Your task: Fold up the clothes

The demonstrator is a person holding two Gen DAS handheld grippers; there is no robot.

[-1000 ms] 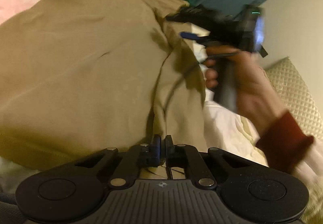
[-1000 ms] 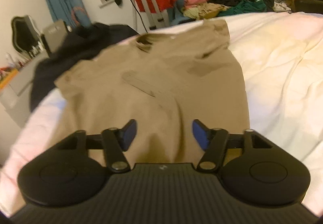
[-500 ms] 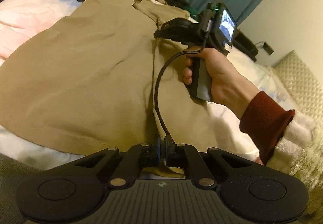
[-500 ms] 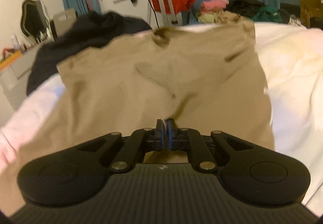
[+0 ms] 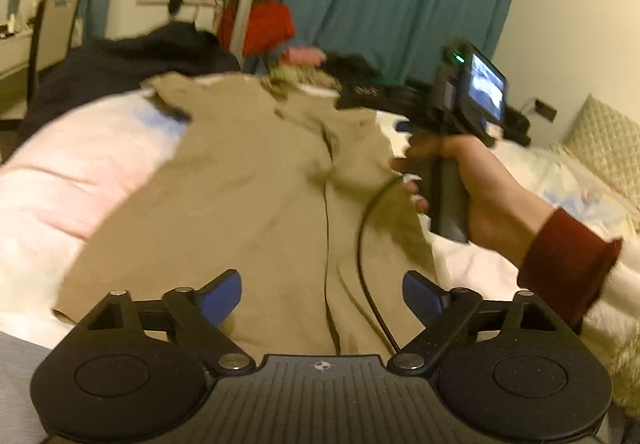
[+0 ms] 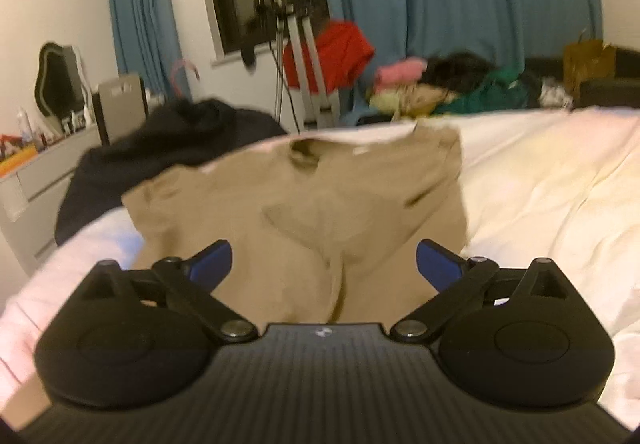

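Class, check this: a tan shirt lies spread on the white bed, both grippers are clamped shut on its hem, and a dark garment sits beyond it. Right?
Not quite. The left gripper and right gripper are open, their jaws having just opened, as both wrist views show. The tan shirt does lie on the white bed, dark garment beyond.

Tan short-sleeved shirt (image 5: 248,204), lying flat across the white-covered bed (image 6: 540,184); collar end toward the bed's far edge, hem toward the near edge; the far-side sleeve (image 6: 152,200) spread out toward the bed's left edge; the opposite side folded inward over the body, leaving a straight edge; a lengthwise crease (image 5: 327,228) running from mid-body to the hem; fabric softly wrinkled near the collar (image 6: 306,156); details blurred.
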